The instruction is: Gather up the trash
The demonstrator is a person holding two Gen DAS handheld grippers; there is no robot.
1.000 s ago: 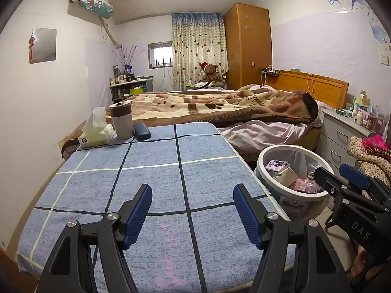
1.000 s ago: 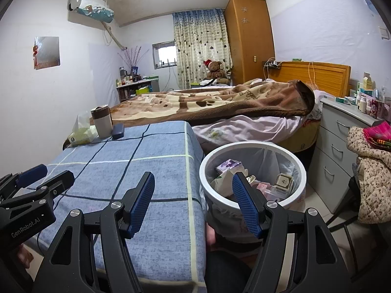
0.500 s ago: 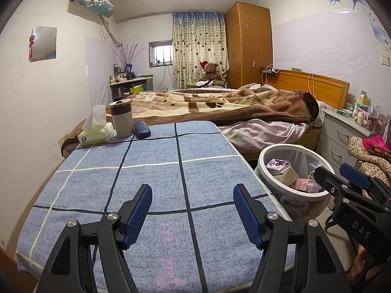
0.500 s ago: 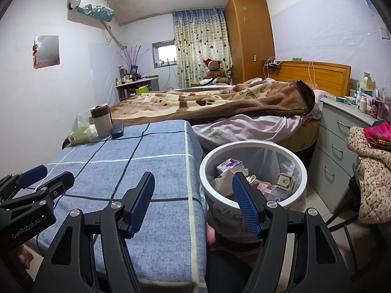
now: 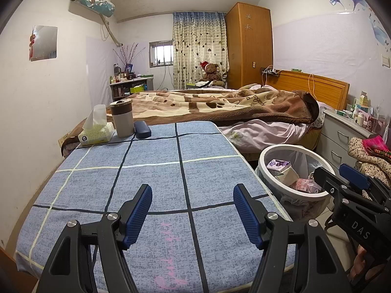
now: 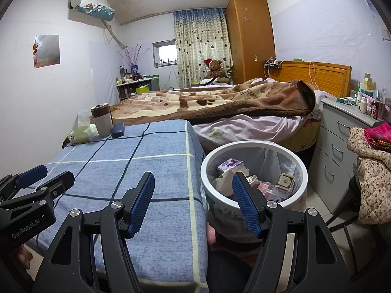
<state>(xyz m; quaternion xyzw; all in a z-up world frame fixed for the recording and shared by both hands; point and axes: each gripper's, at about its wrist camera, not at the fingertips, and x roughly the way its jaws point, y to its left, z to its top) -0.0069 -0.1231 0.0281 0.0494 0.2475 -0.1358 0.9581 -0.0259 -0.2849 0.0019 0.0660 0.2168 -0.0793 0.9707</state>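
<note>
The left gripper (image 5: 193, 210) hangs above the blue checked tablecloth (image 5: 151, 171), its blue pads spread wide with nothing between them. The right gripper (image 6: 193, 202) is equally parted and empty, straddling the table edge and the white trash bin (image 6: 254, 146). The bin, at three o'clock from the table, holds what look like small cartons (image 6: 231, 164). At eleven o'clock on the cloth stand a tissue pack (image 5: 96, 133), a lidded tumbler (image 5: 122, 118) and a dark case (image 5: 143, 129).

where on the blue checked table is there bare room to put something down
Nearly all the cloth is bare, from the near edge to the far left corner. That corner is crowded: tissue pack, cup, dark case. The bin is nearly full.
</note>
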